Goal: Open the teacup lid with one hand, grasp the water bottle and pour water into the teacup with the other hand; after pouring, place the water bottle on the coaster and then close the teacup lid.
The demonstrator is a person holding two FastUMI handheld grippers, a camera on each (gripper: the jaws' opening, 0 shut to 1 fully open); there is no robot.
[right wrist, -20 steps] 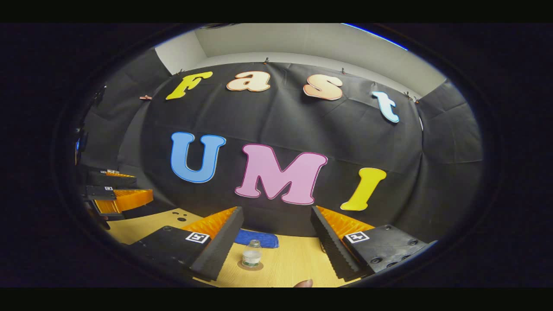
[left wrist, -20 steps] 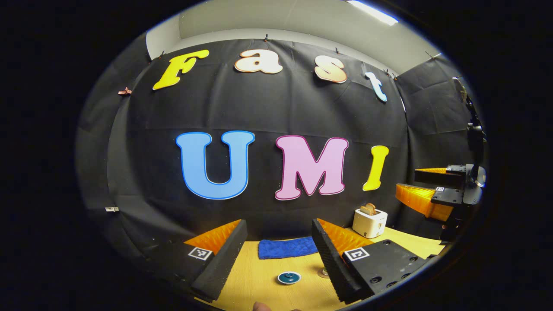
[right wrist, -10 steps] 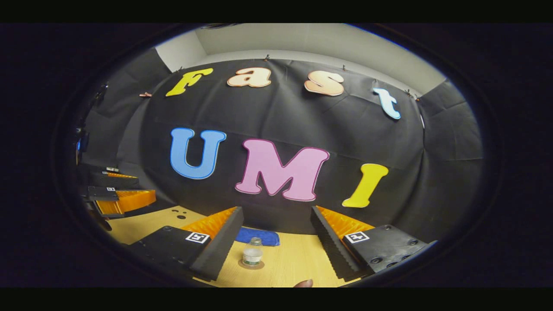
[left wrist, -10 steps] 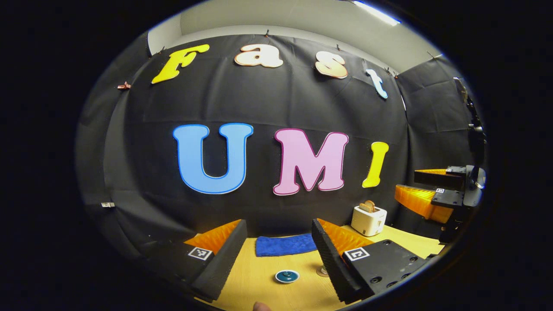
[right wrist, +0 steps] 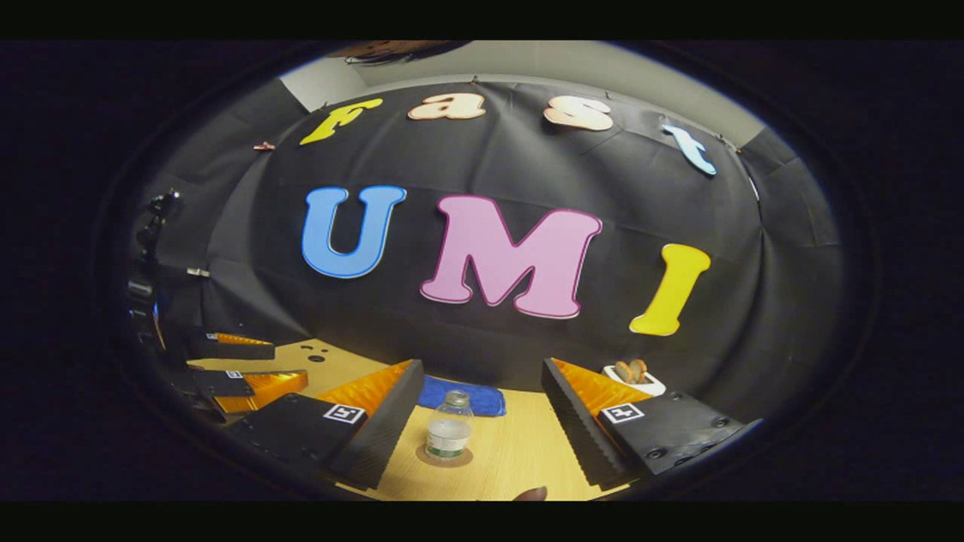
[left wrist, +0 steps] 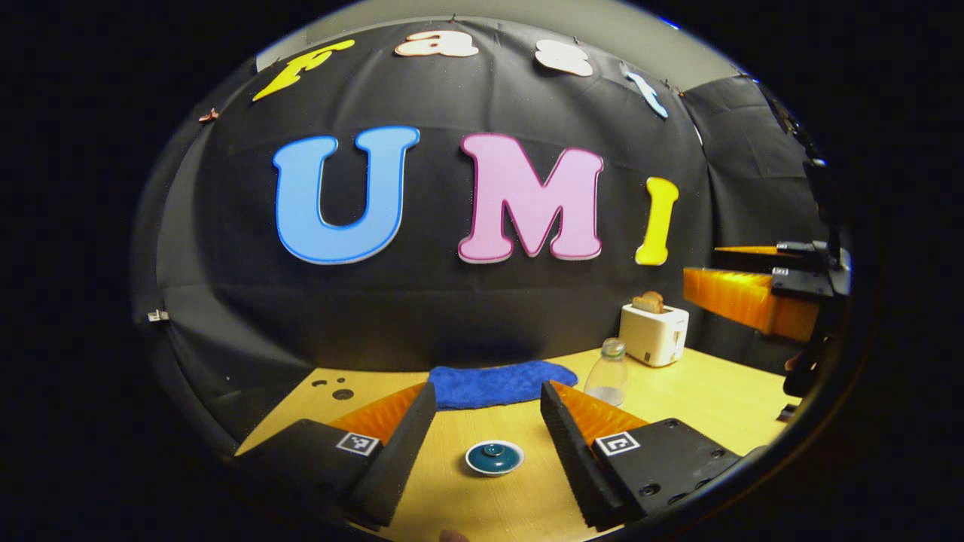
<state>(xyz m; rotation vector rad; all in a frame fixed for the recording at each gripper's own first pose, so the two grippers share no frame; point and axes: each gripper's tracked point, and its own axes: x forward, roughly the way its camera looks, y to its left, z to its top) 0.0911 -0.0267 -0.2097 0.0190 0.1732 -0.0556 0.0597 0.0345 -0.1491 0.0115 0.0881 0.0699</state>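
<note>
The teacup [left wrist: 494,458] is small and white-rimmed, with its teal lid [left wrist: 493,453] on, and stands on the wooden table between my left gripper's fingers. My left gripper [left wrist: 488,394] is open above and short of it, touching nothing. The clear water bottle [right wrist: 449,433] stands upright on a round brown coaster [right wrist: 450,458], ahead of my open right gripper [right wrist: 482,369] and nearer its left finger. In the left gripper view the bottle [left wrist: 607,373] stands just beyond the right finger, its base hidden. The right gripper [left wrist: 753,297] hangs at the far right there.
A blue cloth [left wrist: 501,382] lies at the table's back edge. A white toaster [left wrist: 654,333] with toast stands back right. Small holes [left wrist: 336,390] mark the table's back left. The left gripper [right wrist: 241,374] hovers at the left in the right gripper view.
Both grippers have tilted down and moved toward the table, more of which shows now. Teacup and bottle look larger. Both grippers stay open.
</note>
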